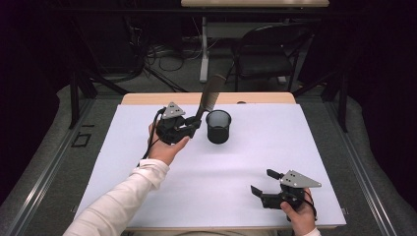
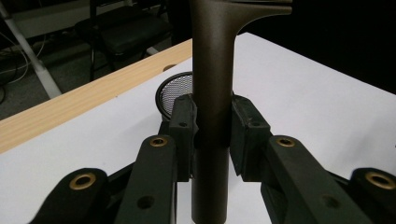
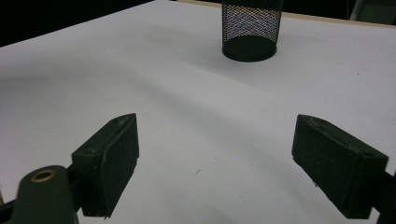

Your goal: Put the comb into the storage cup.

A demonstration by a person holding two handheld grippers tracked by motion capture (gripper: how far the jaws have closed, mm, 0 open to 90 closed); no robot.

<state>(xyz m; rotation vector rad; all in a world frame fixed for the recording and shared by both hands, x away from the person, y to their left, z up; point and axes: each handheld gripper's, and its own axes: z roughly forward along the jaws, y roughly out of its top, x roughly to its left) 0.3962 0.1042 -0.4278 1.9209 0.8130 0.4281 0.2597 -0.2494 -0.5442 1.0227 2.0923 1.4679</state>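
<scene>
L gripper [image 1: 195, 124] clamped on the comb [image 1: 209, 94], pads pinching its handle from both sides. In the left gripper view the handle [image 2: 212, 93] runs straight up between the two pads, held tight, no gap visible. Comb is dark brown/bronze, off the table, tilted, wide end up and leaning toward the far edge. It sits just left of the cup [image 1: 218, 126] in the high view, near the rim; can't tell if touching it.

Cup: black mesh pen holder, upright, on the white sheet [image 1: 246, 157], roughly center-back of the table [image 1: 147, 99]. In the left gripper view the mesh rim [image 2: 173, 88] shows right behind the jaws. In the right gripper view it stands far off at the top [image 3: 251, 28], well apart from that gripper.

R gripper [image 1: 263, 183] wide open, nothing btwn the jaws. Held low over the sheet at the near right corner, pointing left across the table in the high view. Bare white sheet btwn its pads [image 3: 109, 161]. Can't tell if it rests on the surface or sits just above.

Person's L sleeve [image 1: 123, 196] white, comes in from bottom left. R hand [image 1: 300, 214] at the bottom edge.

Bkgd: folding chair [image 1: 268, 54] on the floor behind the table.
</scene>
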